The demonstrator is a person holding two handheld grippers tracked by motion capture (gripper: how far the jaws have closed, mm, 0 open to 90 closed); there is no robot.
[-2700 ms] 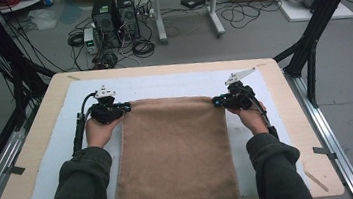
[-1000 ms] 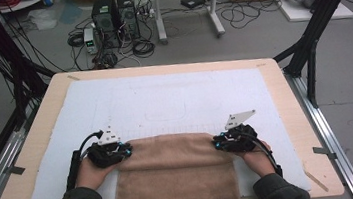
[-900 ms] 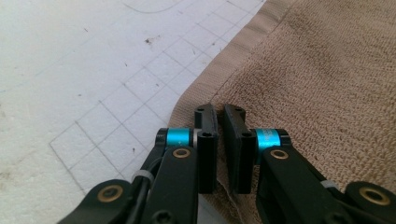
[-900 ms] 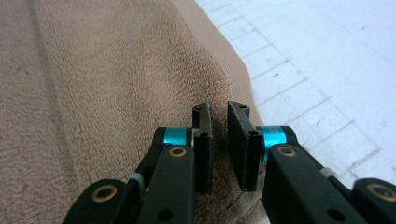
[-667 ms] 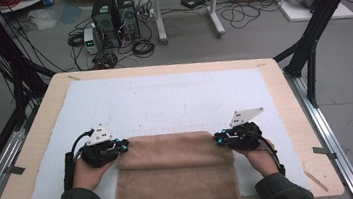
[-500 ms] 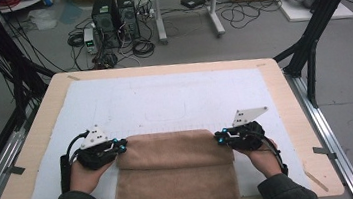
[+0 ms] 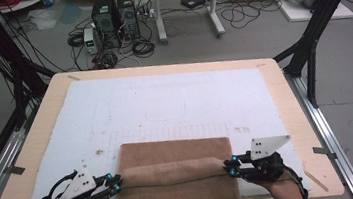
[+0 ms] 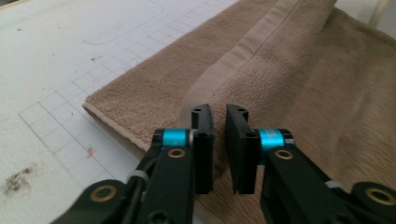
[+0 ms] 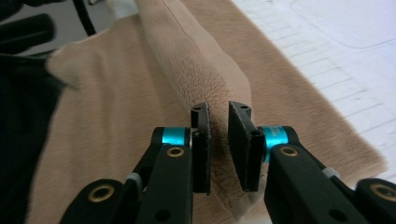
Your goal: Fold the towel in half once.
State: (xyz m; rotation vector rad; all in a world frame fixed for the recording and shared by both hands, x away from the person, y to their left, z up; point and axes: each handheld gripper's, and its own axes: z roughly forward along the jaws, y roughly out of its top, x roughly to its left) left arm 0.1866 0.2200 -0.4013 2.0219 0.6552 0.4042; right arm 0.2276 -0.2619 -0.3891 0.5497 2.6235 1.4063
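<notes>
Left gripper (image 7: 115, 183) and right gripper (image 7: 230, 166): jaws narrowly parted, just opening, each beside one end of the raised fold, no longer clamping it. Tan rectangular terry towel (image 7: 176, 155): fold ridge runs left to right; long axis runs from the person's edge away across the white gridded surface (image 7: 164, 101).

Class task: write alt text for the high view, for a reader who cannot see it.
Two hand-held grippers, left gripper and right gripper, meet opposite ends of a raised fold in a brown towel. The towel lies on a white gridded mat on a wooden table, its near part hanging over the front edge.
</notes>
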